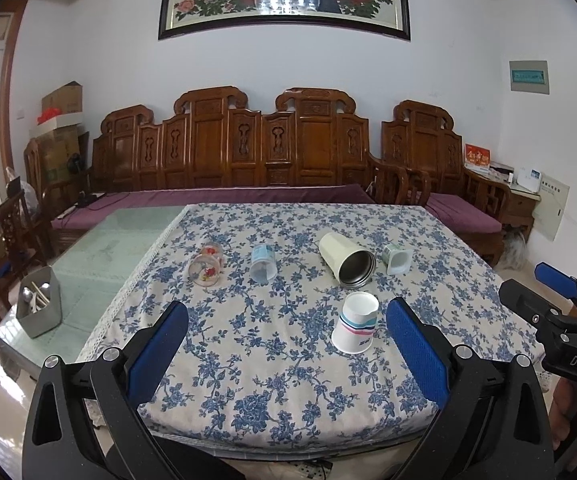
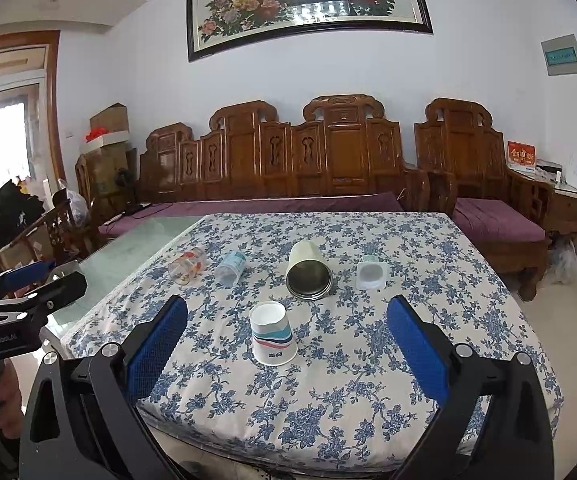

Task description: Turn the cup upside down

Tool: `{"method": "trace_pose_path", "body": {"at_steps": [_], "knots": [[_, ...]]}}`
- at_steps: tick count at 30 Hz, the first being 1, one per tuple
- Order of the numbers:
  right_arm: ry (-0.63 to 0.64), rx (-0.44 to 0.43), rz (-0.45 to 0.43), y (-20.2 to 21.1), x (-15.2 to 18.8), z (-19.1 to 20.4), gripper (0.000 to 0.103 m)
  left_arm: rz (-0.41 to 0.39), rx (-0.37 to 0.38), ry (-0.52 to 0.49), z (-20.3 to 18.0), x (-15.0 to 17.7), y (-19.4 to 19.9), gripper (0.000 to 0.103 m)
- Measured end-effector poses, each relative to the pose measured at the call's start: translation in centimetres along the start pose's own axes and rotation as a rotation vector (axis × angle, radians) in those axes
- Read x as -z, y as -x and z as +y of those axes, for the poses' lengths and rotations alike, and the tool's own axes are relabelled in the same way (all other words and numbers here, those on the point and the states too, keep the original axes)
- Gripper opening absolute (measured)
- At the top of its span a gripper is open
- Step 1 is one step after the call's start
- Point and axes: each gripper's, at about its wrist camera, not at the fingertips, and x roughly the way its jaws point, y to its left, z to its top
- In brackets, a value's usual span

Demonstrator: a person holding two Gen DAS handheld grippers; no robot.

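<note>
A white paper cup (image 1: 355,328) with pink and teal stripes stands upside down, wide mouth on the floral tablecloth (image 1: 272,360). It also shows in the right wrist view (image 2: 273,333). My left gripper (image 1: 288,344) is open and empty, held back near the table's front edge, the cup just left of its right finger. My right gripper (image 2: 288,344) is open and empty, the cup between its fingers but farther ahead. The right gripper's body (image 1: 560,320) shows at the right of the left wrist view.
Behind the paper cup lie a cream metal tumbler (image 1: 346,260) on its side, a printed glass (image 1: 205,266), a clear plastic cup (image 1: 262,265) and a small white pot (image 1: 396,259). A grey box of utensils (image 1: 38,307) stands on the glass tabletop at left. A wooden sofa (image 1: 248,148) is behind.
</note>
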Motion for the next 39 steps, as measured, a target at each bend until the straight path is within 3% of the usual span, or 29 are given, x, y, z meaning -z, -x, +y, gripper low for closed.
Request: {"method": "trace_pose_path", "body": {"at_steps": [39], "knots": [[-0.004, 0.003, 0.008, -0.31, 0.47, -0.14, 0.1, -0.008, -0.012, -0.007, -0.01, -0.08, 0.16, 0.095]]}}
